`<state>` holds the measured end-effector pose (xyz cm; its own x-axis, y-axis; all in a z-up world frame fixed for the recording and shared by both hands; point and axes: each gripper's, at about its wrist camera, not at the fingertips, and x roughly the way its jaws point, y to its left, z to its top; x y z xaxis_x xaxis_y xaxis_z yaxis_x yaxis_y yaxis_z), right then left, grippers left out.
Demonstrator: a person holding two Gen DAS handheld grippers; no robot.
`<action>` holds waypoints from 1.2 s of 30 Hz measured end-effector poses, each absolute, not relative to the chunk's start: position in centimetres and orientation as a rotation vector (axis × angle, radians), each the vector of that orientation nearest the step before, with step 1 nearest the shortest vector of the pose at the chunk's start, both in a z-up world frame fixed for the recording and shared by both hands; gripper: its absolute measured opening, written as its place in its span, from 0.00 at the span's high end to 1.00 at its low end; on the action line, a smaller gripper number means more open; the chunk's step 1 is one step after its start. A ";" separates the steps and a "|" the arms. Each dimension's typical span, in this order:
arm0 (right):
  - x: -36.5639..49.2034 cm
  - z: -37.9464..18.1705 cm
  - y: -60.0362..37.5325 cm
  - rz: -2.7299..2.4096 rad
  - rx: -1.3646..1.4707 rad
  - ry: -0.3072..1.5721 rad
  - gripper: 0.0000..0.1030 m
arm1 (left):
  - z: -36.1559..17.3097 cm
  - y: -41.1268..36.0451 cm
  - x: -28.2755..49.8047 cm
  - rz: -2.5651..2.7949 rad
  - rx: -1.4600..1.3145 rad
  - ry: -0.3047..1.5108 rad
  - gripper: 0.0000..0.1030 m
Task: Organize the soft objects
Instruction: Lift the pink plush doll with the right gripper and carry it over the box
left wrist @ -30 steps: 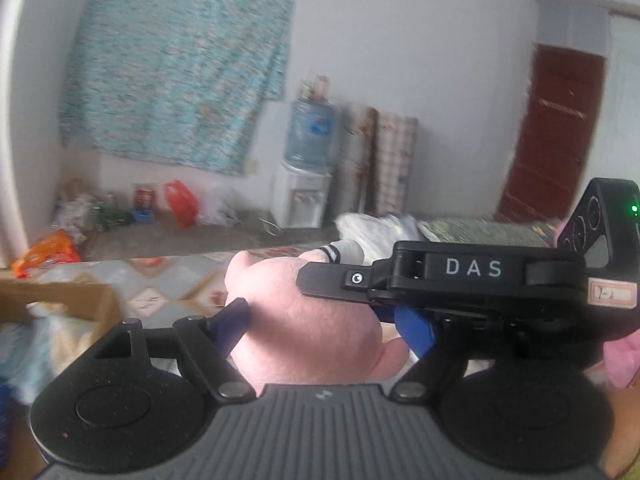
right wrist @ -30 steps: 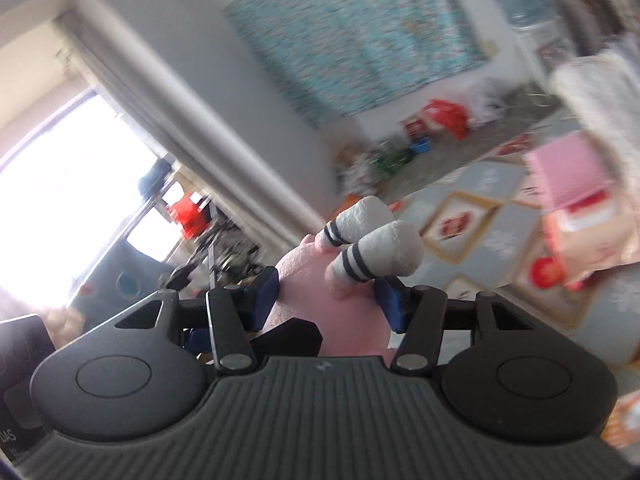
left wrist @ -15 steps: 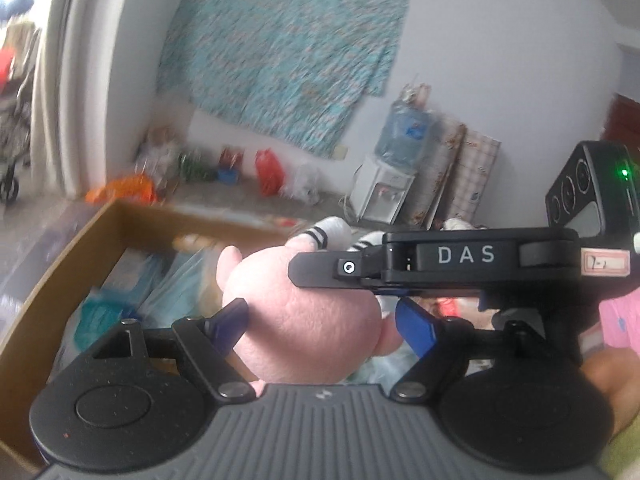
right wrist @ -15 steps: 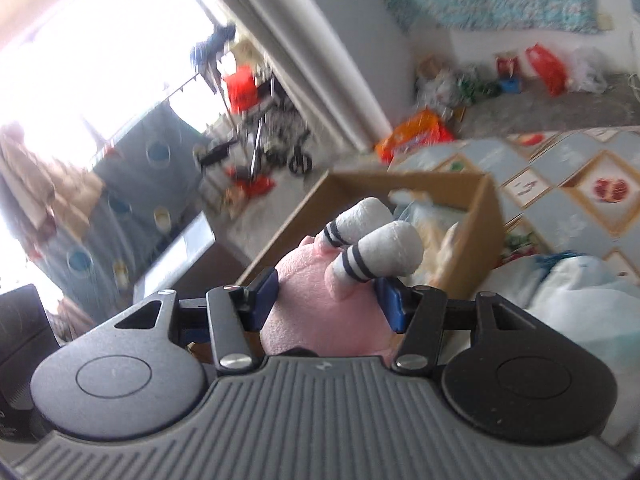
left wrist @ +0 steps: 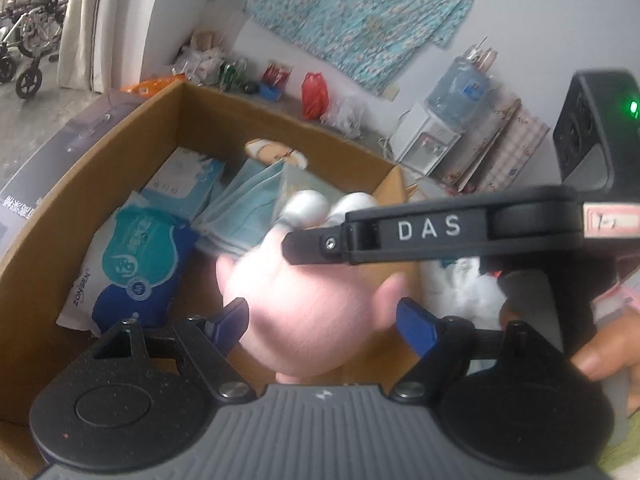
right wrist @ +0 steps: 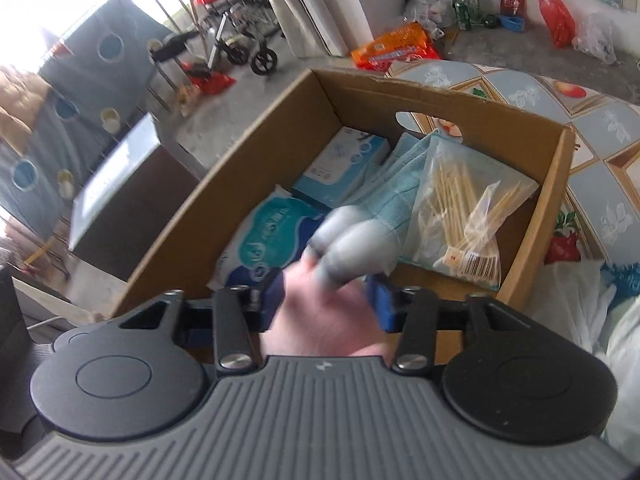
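Note:
A pink plush toy (left wrist: 316,312) with two white, dark-striped horns sits between both pairs of blue fingers, above an open cardboard box (left wrist: 132,128). My left gripper (left wrist: 322,320) stands wide around the plush body with small gaps at the pads. My right gripper (right wrist: 328,300) is shut on the same plush (right wrist: 320,316), pressing its sides. It crosses the left wrist view as a black bar marked DAS (left wrist: 432,228). The box (right wrist: 528,240) holds soft packs.
In the box lie a blue-white wipes pack (left wrist: 136,264), a pale blue carton (left wrist: 184,184), folded blue masks (right wrist: 392,184) and a bag of cotton swabs (right wrist: 464,212). A patterned bedspread (right wrist: 600,128) lies right of the box. A wheelchair (right wrist: 240,36) and floor clutter stand beyond.
Both grippers carried the plush leftward from over the bed to above the open box and tilted down into it. The left jaws look wider than before.

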<state>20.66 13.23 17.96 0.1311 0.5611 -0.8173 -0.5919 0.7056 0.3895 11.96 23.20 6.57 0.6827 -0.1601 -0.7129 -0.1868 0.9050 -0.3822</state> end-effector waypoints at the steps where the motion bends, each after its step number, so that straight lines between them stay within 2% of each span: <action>1: 20.8 17.7 13.7 0.833 -0.037 1.179 0.59 | 6.3 23.4 12.0 0.038 -0.442 0.828 0.15; 12: 23.0 12.5 16.2 0.809 -0.066 1.268 0.59 | 5.1 26.0 10.2 0.078 -0.480 0.817 0.15; 16: 23.8 12.5 16.3 0.783 -0.048 1.271 0.57 | 5.6 26.5 9.0 0.087 -0.479 0.792 0.15; 19: 24.1 13.0 16.4 0.768 -0.090 1.257 0.48 | 6.4 26.5 7.6 0.081 -0.450 0.755 0.15; 21: 24.4 13.1 16.6 0.770 -0.130 1.259 0.36 | 7.1 26.3 6.4 0.086 -0.421 0.728 0.15; 24: 24.1 13.1 17.2 0.775 -0.232 1.262 0.30 | 8.0 26.4 4.3 0.091 -0.402 0.685 0.14; 28: 23.3 13.4 17.8 0.799 -0.362 1.237 0.28 | 8.7 26.8 1.2 0.098 -0.401 0.634 0.12; 32: 20.4 15.0 17.8 0.911 -0.525 1.107 0.21 | 9.1 27.6 -1.5 0.146 -0.405 0.595 0.12; 36: 15.9 15.8 18.2 1.038 -0.804 0.956 0.15 | 9.4 28.3 -3.9 0.197 -0.400 0.560 0.12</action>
<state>15.86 18.17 15.83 0.2053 0.3313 -0.9209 -0.9450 0.3119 -0.0984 -3.87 28.29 9.41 0.8309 0.0736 -0.5515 -0.2884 0.9047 -0.3136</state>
